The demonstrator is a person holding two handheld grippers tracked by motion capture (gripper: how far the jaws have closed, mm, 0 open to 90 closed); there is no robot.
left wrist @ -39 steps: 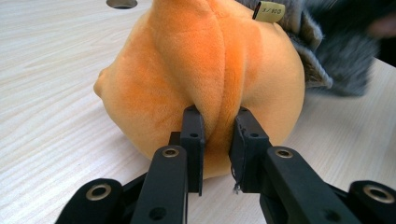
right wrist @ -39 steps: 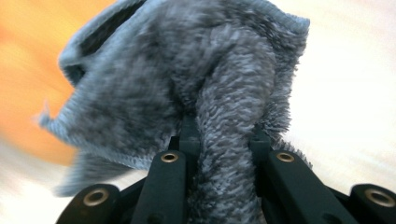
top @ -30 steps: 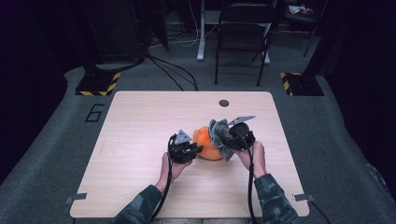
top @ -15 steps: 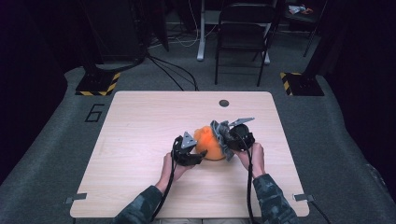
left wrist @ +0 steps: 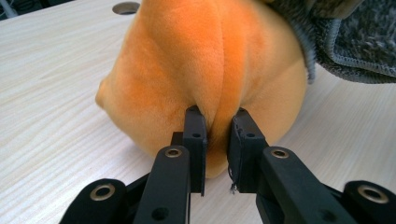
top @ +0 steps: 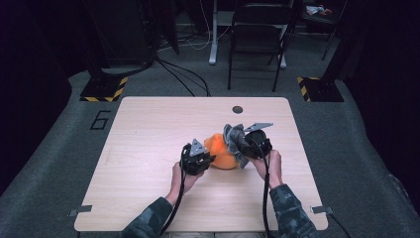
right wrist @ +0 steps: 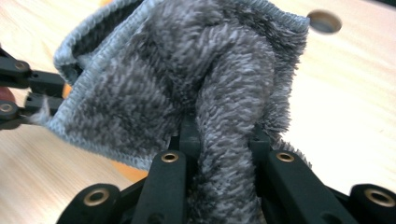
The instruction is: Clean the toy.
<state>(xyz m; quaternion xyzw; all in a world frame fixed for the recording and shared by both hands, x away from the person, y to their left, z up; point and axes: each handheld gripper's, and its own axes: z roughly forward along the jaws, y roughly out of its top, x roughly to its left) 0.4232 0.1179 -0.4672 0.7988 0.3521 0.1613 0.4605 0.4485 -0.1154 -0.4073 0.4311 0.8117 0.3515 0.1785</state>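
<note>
An orange plush toy (top: pixel 221 151) lies on the wooden table (top: pixel 148 129), with a grey fluffy cloth (top: pixel 233 136) draped over its right side. My left gripper (left wrist: pixel 217 126) has just been closing, and its pads now pinch a fold of the orange plush (left wrist: pixel 201 60). From above, the left gripper (top: pixel 207 159) meets the toy's left side. My right gripper (right wrist: pixel 222 135) is shut on a bunched fold of the grey cloth (right wrist: pixel 187 70), held just over the toy. In the high view the right gripper (top: pixel 236 144) sits at the toy's right.
A round cable hole (top: pixel 237 109) lies in the table near its far edge. A black chair (top: pixel 257 29) and stand bases stand on the floor beyond the table. Bare tabletop spreads to the left and in front of the hands.
The left gripper's jaws opened a little and then closed again on the plush's fold. Both hands have stayed almost in place, and the right gripper still holds the cloth.
</note>
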